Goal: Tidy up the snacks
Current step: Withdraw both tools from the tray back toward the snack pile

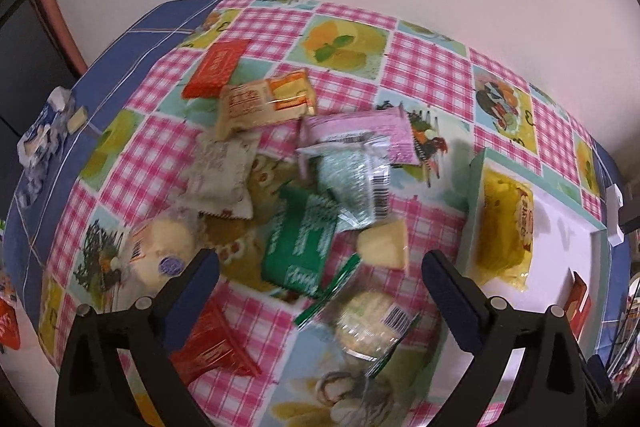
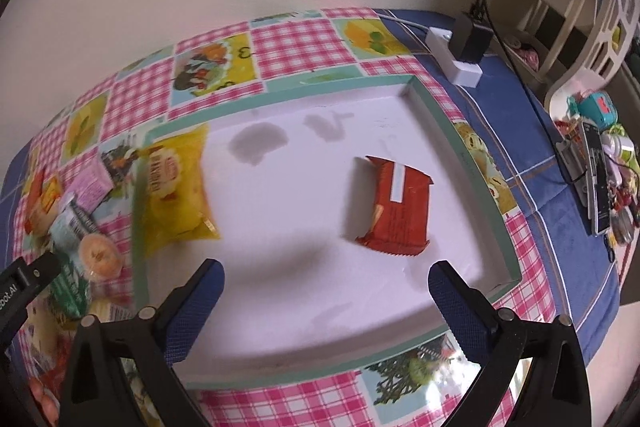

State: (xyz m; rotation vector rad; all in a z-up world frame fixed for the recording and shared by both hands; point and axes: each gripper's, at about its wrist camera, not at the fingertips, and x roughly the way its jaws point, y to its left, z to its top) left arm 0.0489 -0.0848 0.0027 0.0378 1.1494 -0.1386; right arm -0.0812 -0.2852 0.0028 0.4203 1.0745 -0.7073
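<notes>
A pile of wrapped snacks lies on the checked tablecloth in the left wrist view: a green packet (image 1: 298, 247), a silver-green packet (image 1: 352, 183), a pink packet (image 1: 360, 131), a beige packet (image 1: 220, 175), an orange-red packet (image 1: 216, 69) and a round clear-wrapped biscuit (image 1: 368, 323). My left gripper (image 1: 320, 279) is open and empty above the pile. A white tray with a green rim (image 2: 452, 131) holds a yellow packet (image 2: 176, 187) at its left edge and a red packet (image 2: 396, 207). My right gripper (image 2: 326, 287) is open and empty over the tray.
A white power strip with a black plug (image 2: 460, 55) lies behind the tray on the blue cloth. Small clutter and a phone (image 2: 600, 179) sit at the right edge. Crumpled blue-white wrappers (image 1: 44, 135) lie at the table's left edge.
</notes>
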